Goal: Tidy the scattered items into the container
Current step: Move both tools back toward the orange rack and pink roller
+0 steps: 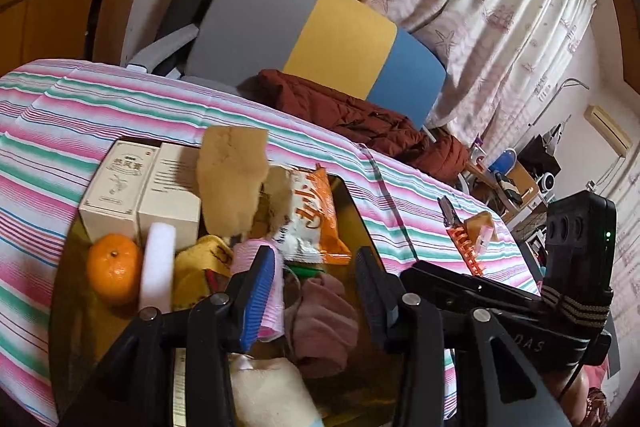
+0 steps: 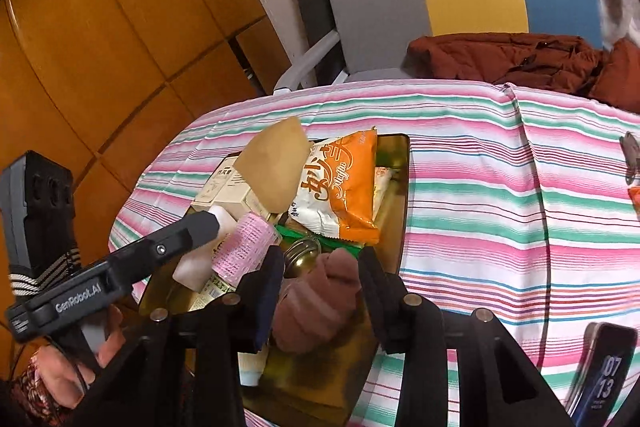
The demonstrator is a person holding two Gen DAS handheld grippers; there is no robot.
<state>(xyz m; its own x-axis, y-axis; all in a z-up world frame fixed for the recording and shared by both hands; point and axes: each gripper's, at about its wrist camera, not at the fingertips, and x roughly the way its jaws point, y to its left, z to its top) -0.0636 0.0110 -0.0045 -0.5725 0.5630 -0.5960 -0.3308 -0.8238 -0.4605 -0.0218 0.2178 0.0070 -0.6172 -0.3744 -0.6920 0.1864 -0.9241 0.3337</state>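
1. Step in hand: loading the tray — it sits on the striped surface and is already piled w/ boxes, a tangerine, a snack bag and more.
2. My right tongs hang over the tray's near end, jaws partly open, a rolled brown cloth between them. Can't tell if the pads still press it.
3. My left tongs are about half open over the same spot; the blue pad sits against a pink roll, the other jaw stands clear — nothing gripped, I'd say.
4. Still out on the surface: an orange hair clip and nail clippers, well apart from the tray.
5. Next, probably: let the cloth settle in the tray, lift clear w/o snagging, then reach right for the clip.
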